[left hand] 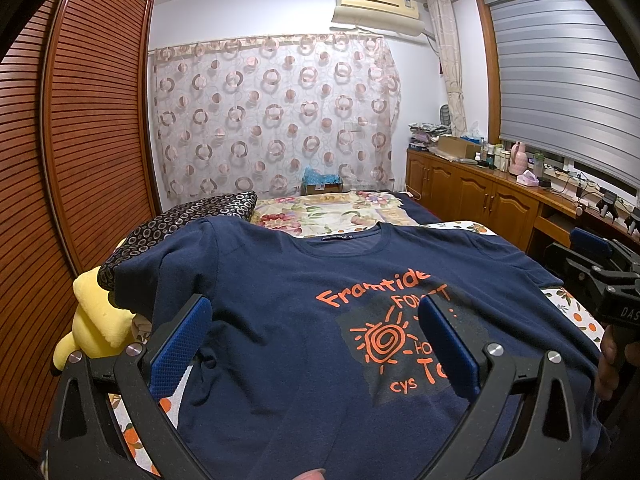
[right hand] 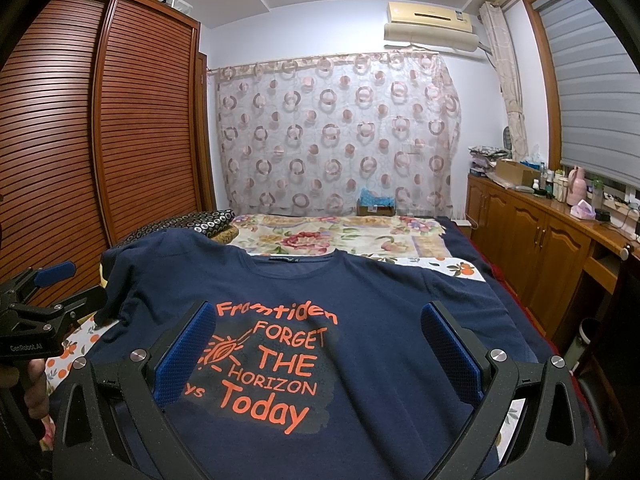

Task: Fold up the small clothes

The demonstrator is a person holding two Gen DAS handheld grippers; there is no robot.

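A navy T-shirt point(left hand: 280, 300) with orange print lies spread front-up on the bed, collar toward the far end; the right wrist view shows the same T-shirt point(right hand: 380, 300). My left gripper point(left hand: 316, 312) hovers open over its lower left part, blue pads wide apart with nothing between them. My right gripper point(right hand: 320, 320) hovers open above the printed text. The shirt's left sleeve drapes over a dark patterned pillow point(left hand: 192, 216). Each gripper appears at the edge of the other's view, held by a hand.
A yellow plush toy point(left hand: 100, 320) sits at the bed's left edge beside the slatted wardrobe point(left hand: 80, 140). A floral bedsheet point(left hand: 328, 208) covers the far end. Wooden cabinets point(right hand: 540, 232) with clutter line the right wall. A small bin point(right hand: 588, 336) stands beside the bed.
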